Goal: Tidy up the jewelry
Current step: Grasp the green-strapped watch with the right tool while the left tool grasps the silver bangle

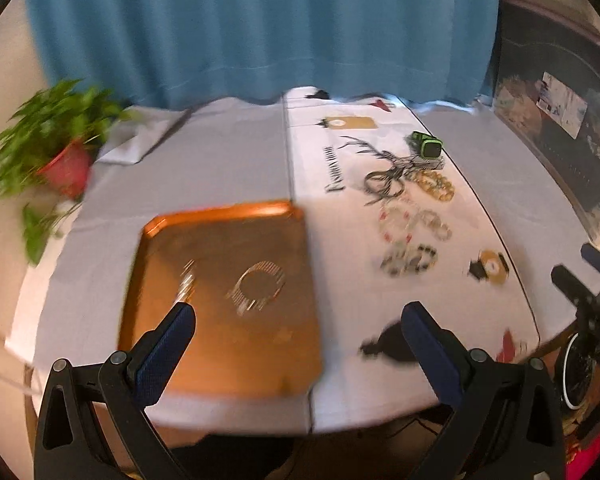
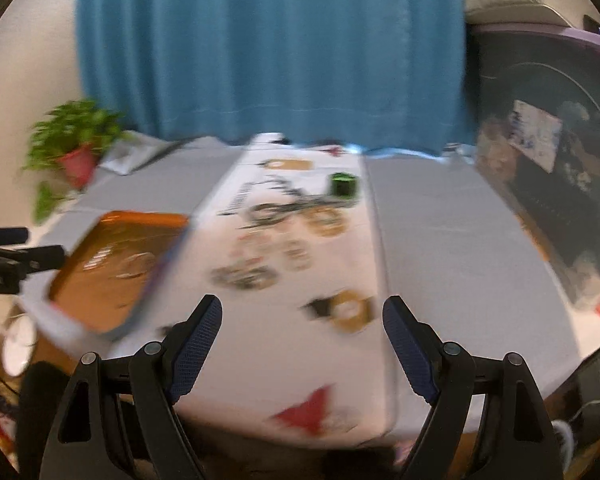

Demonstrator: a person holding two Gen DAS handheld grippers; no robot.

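Both grippers are wide open and hold nothing. At the bottom of the left wrist view, the left gripper hangs over the near edge of the table. Left of middle sits the orange tray. It has a round mark and a short streak on it, too blurry to say if they are jewelry or print. Right of middle, the bracelets lie in a loose bunch on the white cloth, with a green watch behind them. In the right wrist view, the right gripper hangs low, pointing toward that bunch. I think the job has barely begun: most pieces are not yet in the tray.
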